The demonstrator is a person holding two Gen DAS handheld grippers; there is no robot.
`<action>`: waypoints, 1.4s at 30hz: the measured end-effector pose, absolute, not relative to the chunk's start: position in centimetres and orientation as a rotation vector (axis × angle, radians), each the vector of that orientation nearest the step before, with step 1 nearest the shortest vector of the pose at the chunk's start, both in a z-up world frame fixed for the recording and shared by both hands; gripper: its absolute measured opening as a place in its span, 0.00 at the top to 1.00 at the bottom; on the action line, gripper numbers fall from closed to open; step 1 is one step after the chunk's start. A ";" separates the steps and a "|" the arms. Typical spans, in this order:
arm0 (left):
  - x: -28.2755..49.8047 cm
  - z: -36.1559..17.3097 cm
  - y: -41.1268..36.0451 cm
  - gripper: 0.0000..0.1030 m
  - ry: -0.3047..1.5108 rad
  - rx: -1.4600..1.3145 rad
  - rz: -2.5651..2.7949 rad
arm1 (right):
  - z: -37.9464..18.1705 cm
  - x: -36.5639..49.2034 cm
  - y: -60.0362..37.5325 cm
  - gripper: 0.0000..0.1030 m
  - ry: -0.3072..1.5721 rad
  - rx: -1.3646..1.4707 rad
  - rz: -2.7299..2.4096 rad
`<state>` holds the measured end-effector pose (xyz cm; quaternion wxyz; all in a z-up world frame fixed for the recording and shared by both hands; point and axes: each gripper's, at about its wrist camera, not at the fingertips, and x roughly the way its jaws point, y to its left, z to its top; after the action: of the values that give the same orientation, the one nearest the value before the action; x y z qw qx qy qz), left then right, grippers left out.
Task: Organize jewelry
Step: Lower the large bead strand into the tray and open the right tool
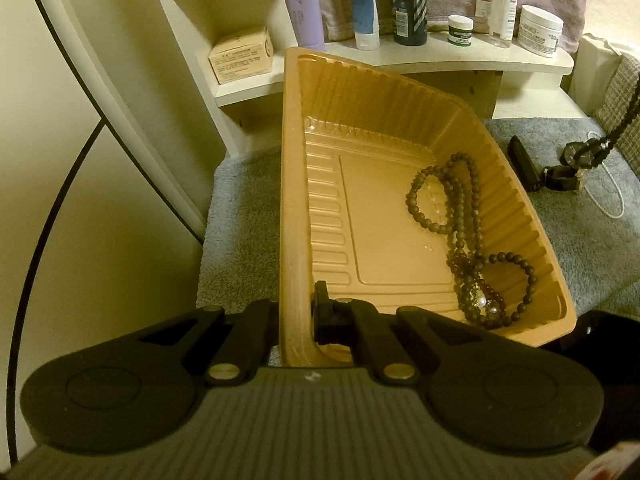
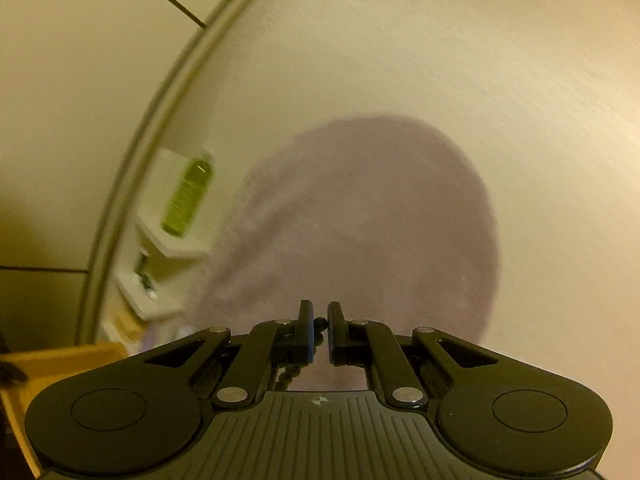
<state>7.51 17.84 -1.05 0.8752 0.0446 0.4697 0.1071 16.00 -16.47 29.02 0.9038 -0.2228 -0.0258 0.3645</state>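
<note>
Clamped in my right gripper (image 2: 319, 330), the limp dark bead strand (image 2: 294, 372) dangles and needs a tight mid-strand pinch, while my left gripper (image 1: 298, 320) grips the light orange ribbed plastic tray (image 1: 294, 184), brown bead necklaces (image 1: 472, 236) inside.

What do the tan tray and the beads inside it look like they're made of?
Tray: probably thin moulded plastic, slightly glossy, judging by its ribbed walls and pressed floor panel. Brown beads: possibly wood, matte and uniformly round; stone can't be excluded.

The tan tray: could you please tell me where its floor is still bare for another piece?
The tan tray is bare across its middle and left floor, from the left tongs on the near-left rim to the far wall. The right side is crowded by the beaded strands.
</note>
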 end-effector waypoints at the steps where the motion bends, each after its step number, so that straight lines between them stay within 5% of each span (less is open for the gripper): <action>1: 7.5 -1.1 17.8 0.98 0.981 0.093 0.223 | 29.5 15.7 -15.9 0.94 -0.064 -0.455 0.780; 15: 7.5 -1.1 17.9 0.98 0.978 0.089 0.221 | 29.2 15.2 -7.6 0.94 -0.038 -0.571 1.118; 42: 7.5 -1.1 18.0 0.98 0.980 0.086 0.222 | 8.6 17.7 2.5 0.94 0.479 -0.686 1.418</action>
<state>7.45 17.98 -1.08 0.8755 0.0413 0.4695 0.1063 17.72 2.47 8.65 0.6797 -0.3057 0.2135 0.6316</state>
